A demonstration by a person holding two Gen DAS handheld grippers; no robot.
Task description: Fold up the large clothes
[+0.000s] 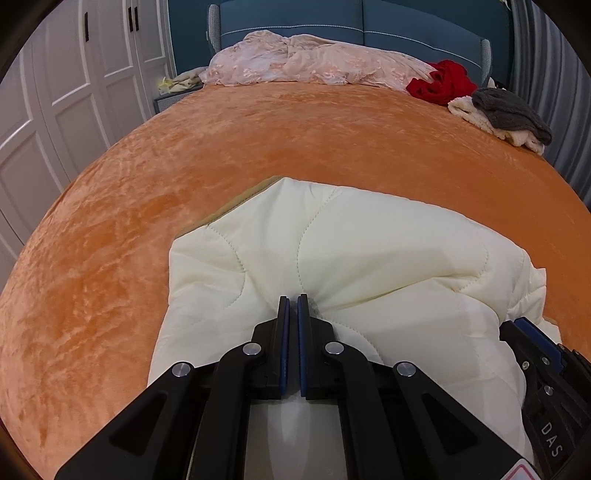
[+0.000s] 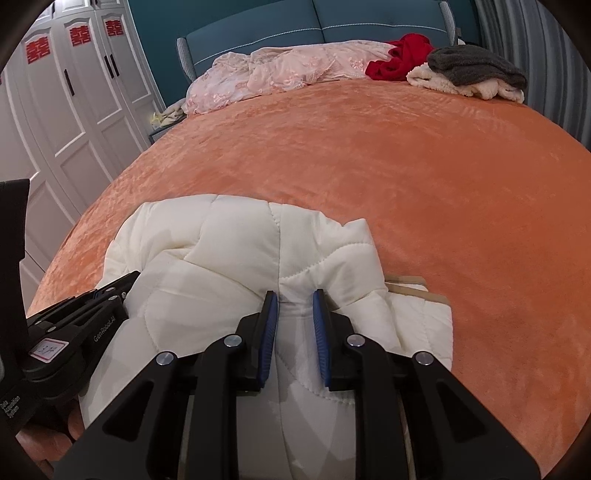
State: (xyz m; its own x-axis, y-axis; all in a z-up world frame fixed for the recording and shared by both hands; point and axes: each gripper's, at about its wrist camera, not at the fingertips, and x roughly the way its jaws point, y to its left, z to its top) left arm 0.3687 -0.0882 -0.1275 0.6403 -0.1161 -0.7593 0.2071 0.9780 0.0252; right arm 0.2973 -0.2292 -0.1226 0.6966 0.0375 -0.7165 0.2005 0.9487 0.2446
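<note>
Gripping the cream quilted padded garment (image 1: 332, 251) at its near edge looks like the step in hand; the garment lies bunched on the near part of the orange plush bed cover (image 1: 221, 147). The left gripper (image 1: 292, 297) has its jaws clenched on a thin fold of it. The right gripper (image 2: 295, 295) holds a thicker fold, with jaws only a little apart. I judge the next move needs both hands carrying the edge together.

Open orange bedspread (image 1: 258, 147) ahead; clothes pile (image 1: 498, 107) only along the headboard (image 1: 332, 22)
</note>
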